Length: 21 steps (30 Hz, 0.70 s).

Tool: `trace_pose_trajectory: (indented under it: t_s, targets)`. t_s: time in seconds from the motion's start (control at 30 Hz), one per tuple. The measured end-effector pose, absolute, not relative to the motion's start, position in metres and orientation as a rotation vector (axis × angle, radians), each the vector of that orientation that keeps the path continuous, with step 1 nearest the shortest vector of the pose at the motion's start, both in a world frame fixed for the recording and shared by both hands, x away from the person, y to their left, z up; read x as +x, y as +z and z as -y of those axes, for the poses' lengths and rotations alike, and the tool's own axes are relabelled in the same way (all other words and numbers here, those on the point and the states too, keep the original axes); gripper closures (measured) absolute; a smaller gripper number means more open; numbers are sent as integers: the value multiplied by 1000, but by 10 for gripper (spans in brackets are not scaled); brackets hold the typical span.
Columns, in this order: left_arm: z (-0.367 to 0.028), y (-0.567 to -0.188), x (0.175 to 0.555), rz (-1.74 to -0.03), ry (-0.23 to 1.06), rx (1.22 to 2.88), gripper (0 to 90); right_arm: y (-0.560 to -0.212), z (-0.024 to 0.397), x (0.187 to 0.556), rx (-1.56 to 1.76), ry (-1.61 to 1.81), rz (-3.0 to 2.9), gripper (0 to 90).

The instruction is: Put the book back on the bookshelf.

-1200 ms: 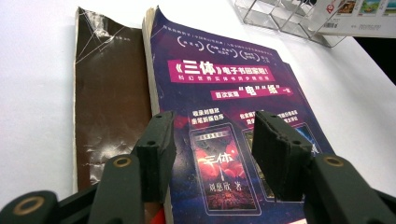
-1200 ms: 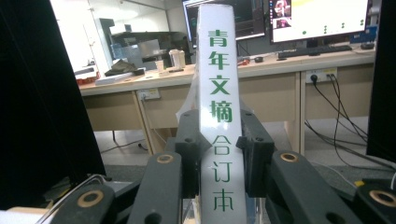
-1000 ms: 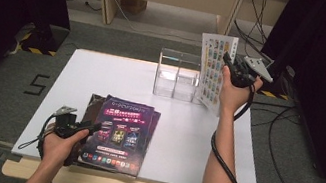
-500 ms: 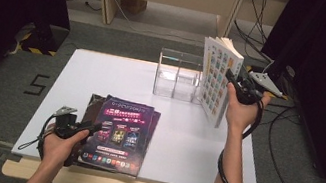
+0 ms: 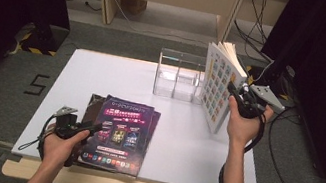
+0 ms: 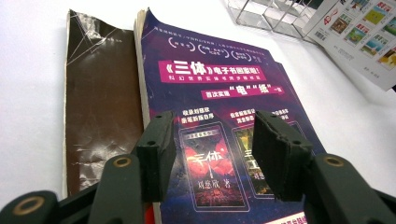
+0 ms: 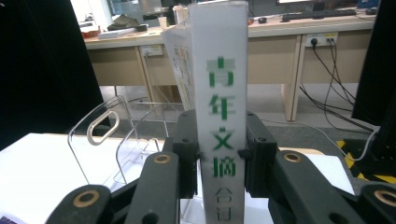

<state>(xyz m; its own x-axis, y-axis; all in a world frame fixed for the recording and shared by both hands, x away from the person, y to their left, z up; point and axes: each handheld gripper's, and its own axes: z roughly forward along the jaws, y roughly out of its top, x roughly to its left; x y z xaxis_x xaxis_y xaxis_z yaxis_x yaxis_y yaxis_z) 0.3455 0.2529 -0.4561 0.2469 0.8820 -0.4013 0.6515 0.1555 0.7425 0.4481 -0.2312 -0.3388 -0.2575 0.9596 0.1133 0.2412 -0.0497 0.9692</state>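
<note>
My right gripper (image 5: 236,92) is shut on the spine of a white book (image 5: 216,83), which it holds upright and slightly fanned over the table's right side. In the right gripper view the green-lettered spine of the white book (image 7: 221,93) stands between the two pads of that gripper (image 7: 219,161). A purple magazine (image 5: 121,132) lies flat at the front left on a brown-covered book (image 6: 100,107). My left gripper (image 5: 89,128) rests at the magazine's near left edge. Its jaws are open over the purple cover (image 6: 219,93), with nothing between them in the left gripper view (image 6: 212,149).
A clear acrylic organizer (image 5: 179,76) with two compartments stands at the back of the white table (image 5: 103,76), just left of the held book; its curved walls (image 7: 102,135) appear behind the right jaws. Cables lie on the floor at the right.
My right hand has carried the white book nearer and lower, away from the organizer, and turned it more edge-on. The left hand and the magazine have not moved.
</note>
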Motion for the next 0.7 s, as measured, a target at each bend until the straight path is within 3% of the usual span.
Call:
trace_pose_trajectory:
  t_s: [0.7]
  targets:
    - [-252,-457,345,-1476,300,1568,483,-337,229,422,1250,1307,-1504,692]
